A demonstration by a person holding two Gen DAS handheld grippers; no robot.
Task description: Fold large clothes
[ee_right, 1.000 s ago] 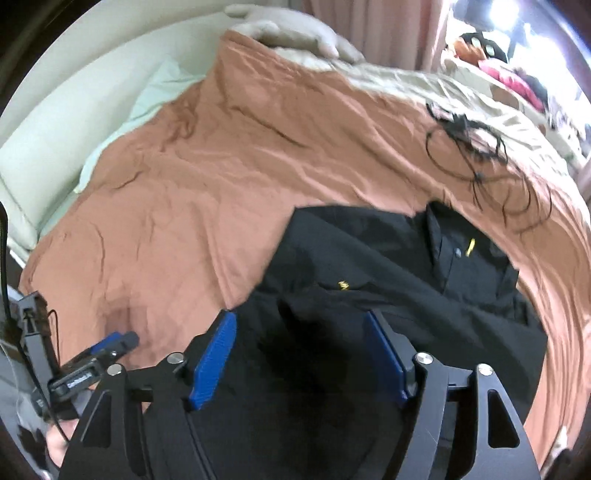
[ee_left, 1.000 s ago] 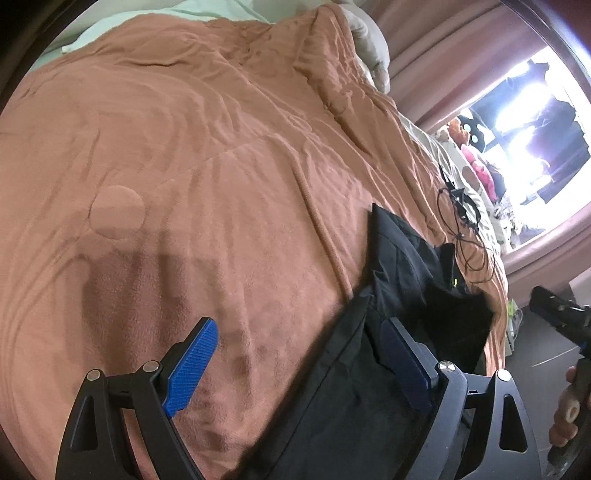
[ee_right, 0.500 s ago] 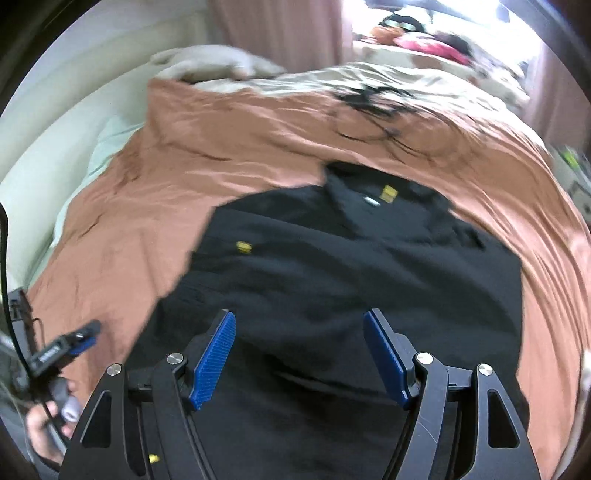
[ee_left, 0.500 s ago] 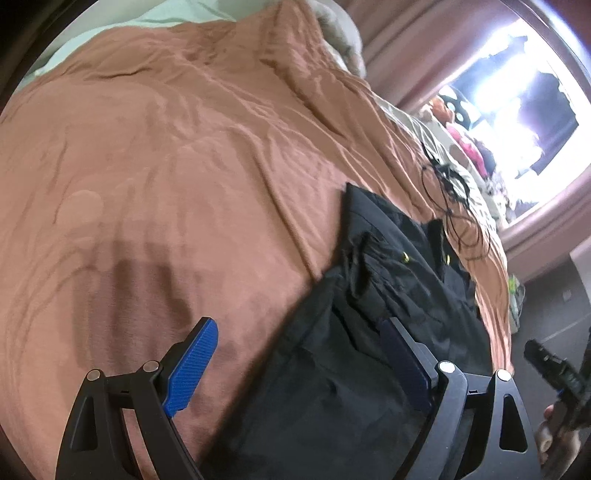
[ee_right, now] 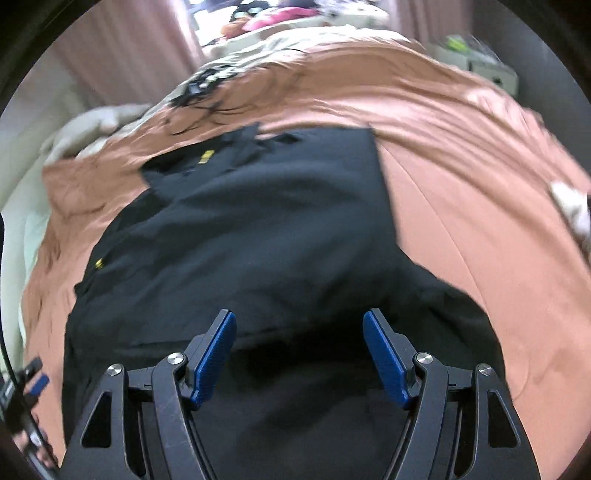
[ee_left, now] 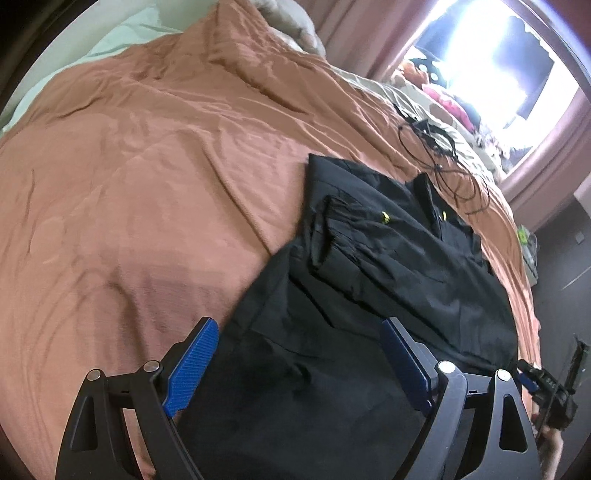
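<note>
A large black garment [ee_left: 388, 266] with small yellow tags lies spread on a brown bedspread [ee_left: 147, 166], with one sleeve folded over its body. It fills the middle of the right wrist view [ee_right: 280, 236]. My left gripper [ee_left: 299, 358] is open and empty above the garment's near left edge. My right gripper [ee_right: 299, 350] is open and empty above the garment's near part. The right gripper's tip [ee_left: 546, 391] shows at the right edge of the left wrist view.
A tangle of black cable [ee_left: 439, 147] lies on the bedspread beyond the collar. Pale pillows [ee_left: 288, 26] and a green sheet [ee_left: 122, 40] are at the head of the bed. Pink curtains [ee_left: 373, 33] and a bright window [ee_left: 491, 62] stand behind.
Both views have swung right across the bed. The garment now sits more centred under both grippers. Both grippers stay open.
</note>
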